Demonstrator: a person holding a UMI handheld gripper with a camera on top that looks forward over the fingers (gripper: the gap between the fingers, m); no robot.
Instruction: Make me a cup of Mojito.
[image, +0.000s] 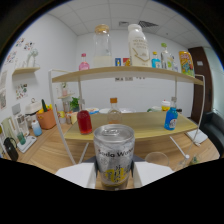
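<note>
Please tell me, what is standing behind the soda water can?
Behind the soda water can, held between the gripper's fingers, a clear bottle with an orange cap stands on the lower shelf. The can covers its base.

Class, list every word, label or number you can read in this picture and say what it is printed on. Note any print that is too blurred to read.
"Soda W…" on the can between the tool's fingers; the rest curves away.
Yellow label lower on the can: too blurred to read.
Labels on the shelf bottles and the snack bag: too small to read.
</note>
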